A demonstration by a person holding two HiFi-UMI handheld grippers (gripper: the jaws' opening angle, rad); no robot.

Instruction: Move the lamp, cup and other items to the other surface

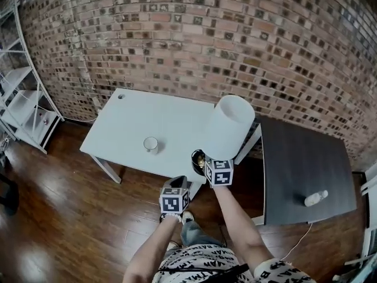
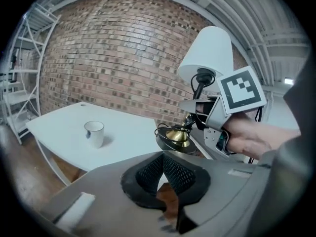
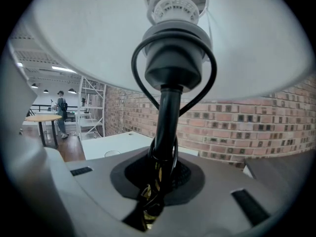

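- Holding the table lamp with a white shade, black stem and brass base (image 1: 231,125) in our right hand-held gripper (image 3: 159,181), we have the jaws clamped on the stem, with the black cord looped beside it.
- The lamp hangs at the near right corner of the white rectangular bench (image 1: 135,122). Its long axis is roughly upright, shade on top.
- The dark rectangular bench (image 1: 300,158) lies to the right of that hand-held gripper, just beside the white one. We judge the coming move to be a carry rightward, and our right hand is the nearer.
- Our left hand-held gripper (image 2: 163,168) has its jaws together on nothing. The white ceramic cup (image 1: 151,144) stands on the white bench, ahead and slightly left of it.
- We count one lamp, one cup, two benches and one small pale bottle-like item (image 1: 316,198) lying on the dark bench.
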